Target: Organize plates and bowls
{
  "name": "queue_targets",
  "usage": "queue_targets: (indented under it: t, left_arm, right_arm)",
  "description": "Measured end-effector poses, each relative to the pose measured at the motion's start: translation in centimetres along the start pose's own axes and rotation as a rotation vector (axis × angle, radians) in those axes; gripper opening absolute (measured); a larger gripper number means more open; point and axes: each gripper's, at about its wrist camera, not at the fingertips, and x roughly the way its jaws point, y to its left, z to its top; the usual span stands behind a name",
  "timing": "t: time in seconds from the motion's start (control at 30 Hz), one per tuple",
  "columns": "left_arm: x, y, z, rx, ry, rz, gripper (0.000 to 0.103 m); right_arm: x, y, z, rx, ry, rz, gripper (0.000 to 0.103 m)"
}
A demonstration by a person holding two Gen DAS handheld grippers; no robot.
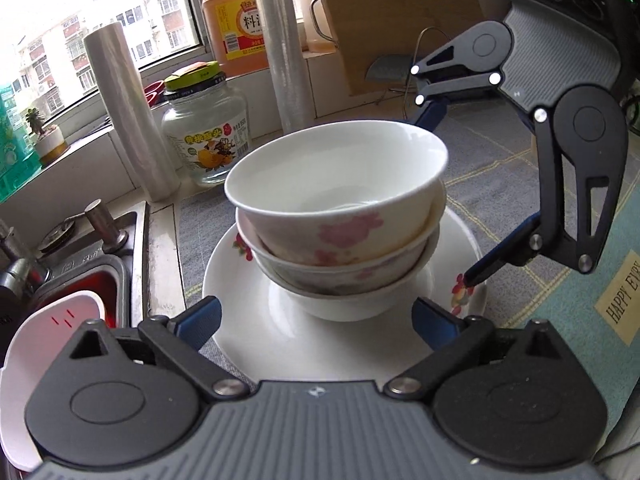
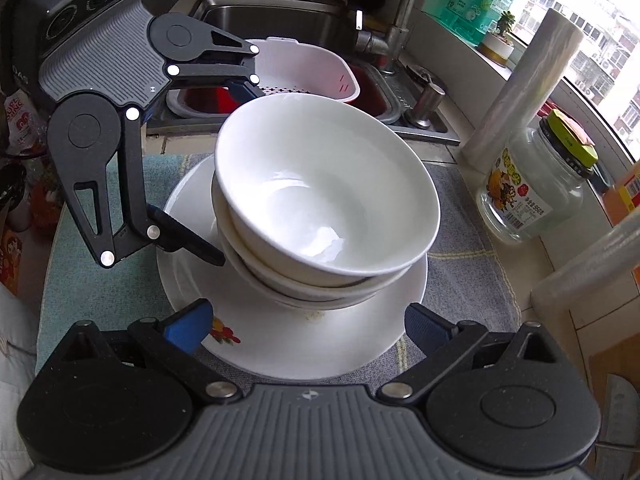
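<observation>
Three nested bowls sit stacked on a white plate with a flower print, on a blue-grey mat beside the sink. The left gripper hovers low at the near rim of the plate with its blue-padded jaws spread wide and nothing between them; the stack stands straight ahead of it, just beyond its fingertips. The right gripper is likewise wide open and empty, facing the stack from the opposite side, so each gripper appears in the other's view: one finger of the right reaches down to the flowered edge of the plate, though whether it actually touches the rim is hard to tell from here. The top bowl leans a little inside the one below, so the stack looks unsettled. The step in hand seems to be releasing or squaring up the pile, and doing it well means keeping both sets of fingers clear of the bowl walls, moving away level and slowly, and nudging the tilted bowl only from its rim. A glass jar and a roll of film stand ahead and right of the right gripper, well apart from the plate.
</observation>
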Motion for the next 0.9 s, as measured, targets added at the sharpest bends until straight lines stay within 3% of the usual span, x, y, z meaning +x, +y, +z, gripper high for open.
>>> queue_targets:
  t: [0.23,0.37,0.53,0.67,0.9]
  left_arm:
    - [-3.7,-3.0,-0.2,-0.237,-0.024,0.146,0.101]
    - [-5.9,-5.6,0.4,-0.349,0.003,0.242,0.101]
    - [-8.9,-8.2,1.6,-0.462,0.020,0.305,0.101]
    - [-10.7,-9.8,2.7,-0.503,0.030,0.350,0.101]
    - [-13.1,-11.7,3.5,-0.504,0.007,0.380,0.102]
  right_arm:
    - [-2.5,2.3,-2.7,0.320,0.014,-0.171,0.103]
    - [-4.4,3.4,-4.7,0.544,0.062,-0.279,0.103]
    - [-7.5,4.5,-7.1,0.792,0.070,-0.347,0.103]
    - [-10.0,5.5,-7.8,0.869,0.027,-0.402,0.103]
    - [-13.2,7.0,-7.5,0.874,-0.057,-0.441,0.103]
